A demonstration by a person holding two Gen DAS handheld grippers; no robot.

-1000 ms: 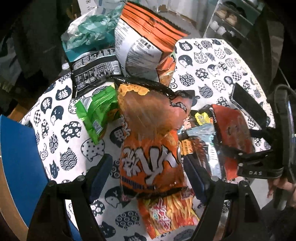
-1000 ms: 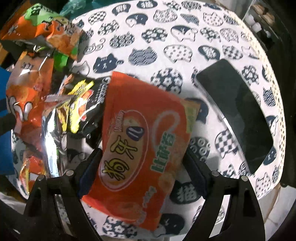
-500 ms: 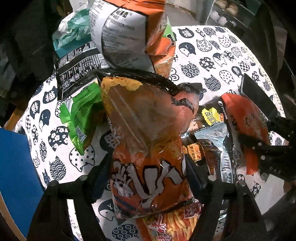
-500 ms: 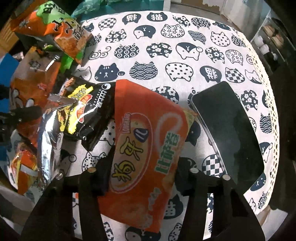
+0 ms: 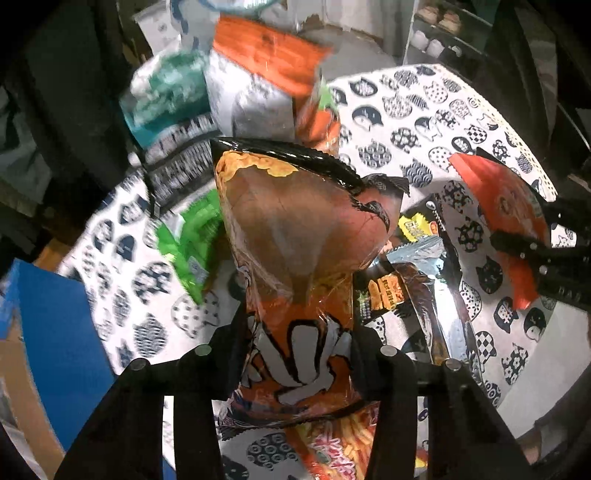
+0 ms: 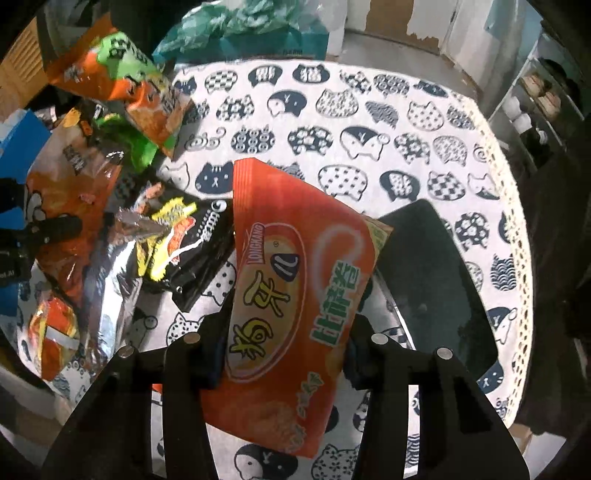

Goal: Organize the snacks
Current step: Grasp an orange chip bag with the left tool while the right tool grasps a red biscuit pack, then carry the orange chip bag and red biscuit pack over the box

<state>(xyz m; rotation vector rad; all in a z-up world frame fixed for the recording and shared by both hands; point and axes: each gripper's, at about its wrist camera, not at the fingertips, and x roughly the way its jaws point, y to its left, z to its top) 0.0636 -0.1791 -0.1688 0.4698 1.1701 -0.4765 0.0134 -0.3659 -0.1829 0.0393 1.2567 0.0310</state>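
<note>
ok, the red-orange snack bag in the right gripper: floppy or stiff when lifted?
Probably semi-stiff: the red-orange snack bag keeps a flat face clamped in the closing right gripper. Likely light, air-puffed. The glossy film may slip.

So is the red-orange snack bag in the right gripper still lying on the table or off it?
Off it, at least its far end. The red-orange snack bag sits pinched between the closing fingers, tilted above the tablecloth and overlapping the phone.

Two claws (image 5: 295, 354) (image 6: 284, 350), one snack bag in each (image 5: 295, 240) (image 6: 295, 288); one dark phone (image 6: 436, 280); one teal bag (image 6: 251, 26); one bench (image 6: 369, 122).
</note>
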